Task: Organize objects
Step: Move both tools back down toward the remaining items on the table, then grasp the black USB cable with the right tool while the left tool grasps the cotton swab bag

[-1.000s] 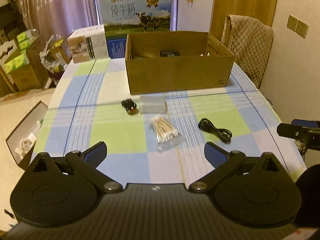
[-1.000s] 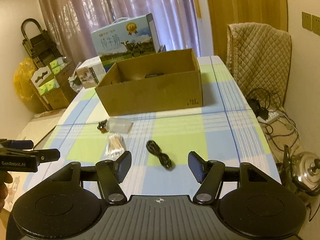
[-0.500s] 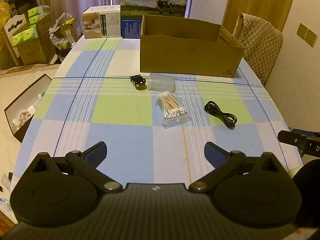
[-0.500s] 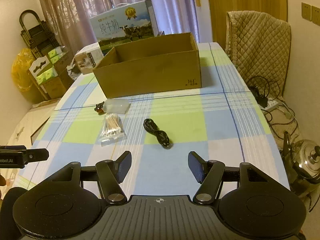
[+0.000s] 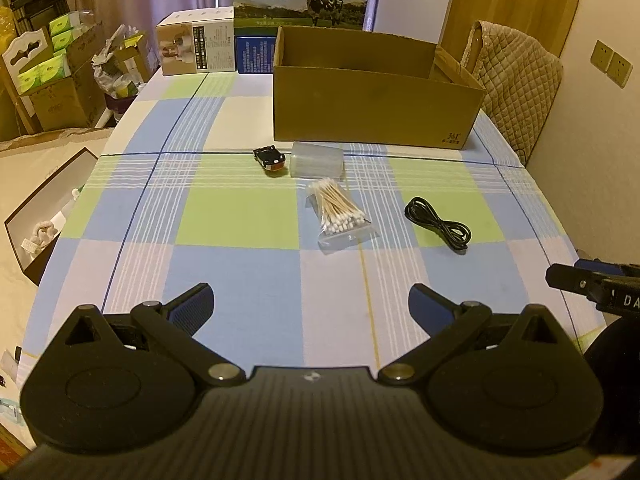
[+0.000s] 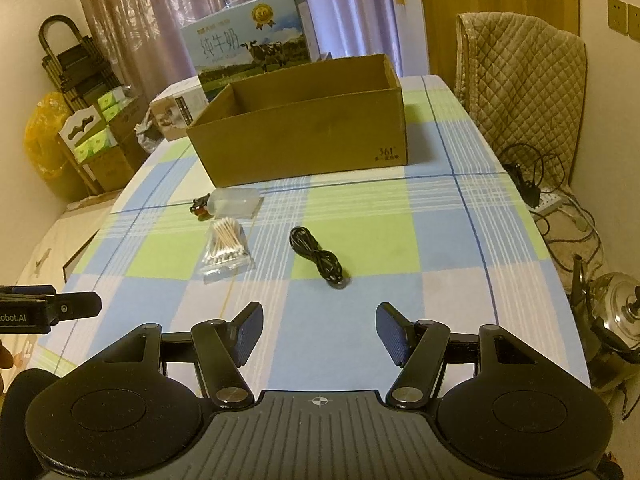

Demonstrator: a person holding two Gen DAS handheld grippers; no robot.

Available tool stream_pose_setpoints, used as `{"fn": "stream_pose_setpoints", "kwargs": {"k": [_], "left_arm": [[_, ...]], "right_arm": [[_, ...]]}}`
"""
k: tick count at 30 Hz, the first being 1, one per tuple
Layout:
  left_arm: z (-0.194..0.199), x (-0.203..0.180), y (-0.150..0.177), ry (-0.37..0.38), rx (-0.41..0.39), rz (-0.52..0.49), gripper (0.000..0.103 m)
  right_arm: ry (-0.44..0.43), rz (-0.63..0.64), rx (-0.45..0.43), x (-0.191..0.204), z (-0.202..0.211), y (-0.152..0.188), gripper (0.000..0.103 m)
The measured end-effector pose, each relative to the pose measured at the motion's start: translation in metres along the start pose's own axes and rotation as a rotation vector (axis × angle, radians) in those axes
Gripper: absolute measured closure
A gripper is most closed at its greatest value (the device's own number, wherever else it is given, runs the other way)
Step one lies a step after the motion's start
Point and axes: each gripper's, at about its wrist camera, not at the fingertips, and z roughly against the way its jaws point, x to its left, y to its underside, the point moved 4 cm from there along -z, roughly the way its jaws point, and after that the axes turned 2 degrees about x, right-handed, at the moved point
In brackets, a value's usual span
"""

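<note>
Evidently we hold the left gripper (image 5: 310, 304) and right gripper (image 6: 319, 328) spread wide and empty above the near tablecloth (image 5: 240, 272), since cotton swabs (image 5: 338, 212), cable (image 6: 318, 258), toy car (image 5: 270, 158) and clear case (image 5: 318, 160) lie loose before the cardboard box (image 5: 372, 108).

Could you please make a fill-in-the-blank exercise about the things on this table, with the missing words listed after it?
1. The bag of cotton swabs lies between the toy car and the black ____.
2. Both the left gripper and the right gripper are ____ and hold nothing.
3. The clear plastic case lies just in front of the cardboard ____.
4. The tablecloth has a ____ pattern.

Missing words: cable; open; box; checked
</note>
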Motion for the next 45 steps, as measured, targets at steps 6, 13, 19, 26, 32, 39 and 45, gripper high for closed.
{"fn": "stream_pose_setpoints", "kwargs": {"k": [6, 13, 19, 26, 32, 39, 45], "left_arm": [[-0.003, -0.002, 0.000, 0.003, 0.006, -0.006, 0.001], [-0.009, -0.002, -0.001, 0.001, 0.019, -0.007, 0.001], [-0.017, 0.002, -0.003, -0.003, 0.028, -0.002, 0.001], [-0.034, 0.006, -0.008, -0.004, 0.045, 0.014, 0.001], [-0.054, 0.011, -0.016, -0.009, 0.060, 0.028, 0.001], [-0.082, 0.014, -0.029, -0.007, 0.074, 0.040, 0.001], [-0.106, 0.011, -0.038, 0.002, 0.086, 0.042, 0.001]], "right_arm": [[0.000, -0.002, 0.004, -0.001, -0.002, 0.000, 0.043], [0.007, -0.004, 0.017, -0.005, -0.009, -0.001, 0.043], [0.007, 0.005, 0.026, -0.005, -0.018, -0.004, 0.043], [0.012, 0.045, 0.035, -0.003, -0.035, -0.011, 0.043], [-0.001, 0.105, 0.053, -0.001, -0.060, -0.018, 0.043], [-0.044, 0.204, 0.068, 0.002, -0.094, -0.029, 0.054], [-0.062, 0.298, 0.076, 0.003, -0.124, -0.040, 0.062]]}}
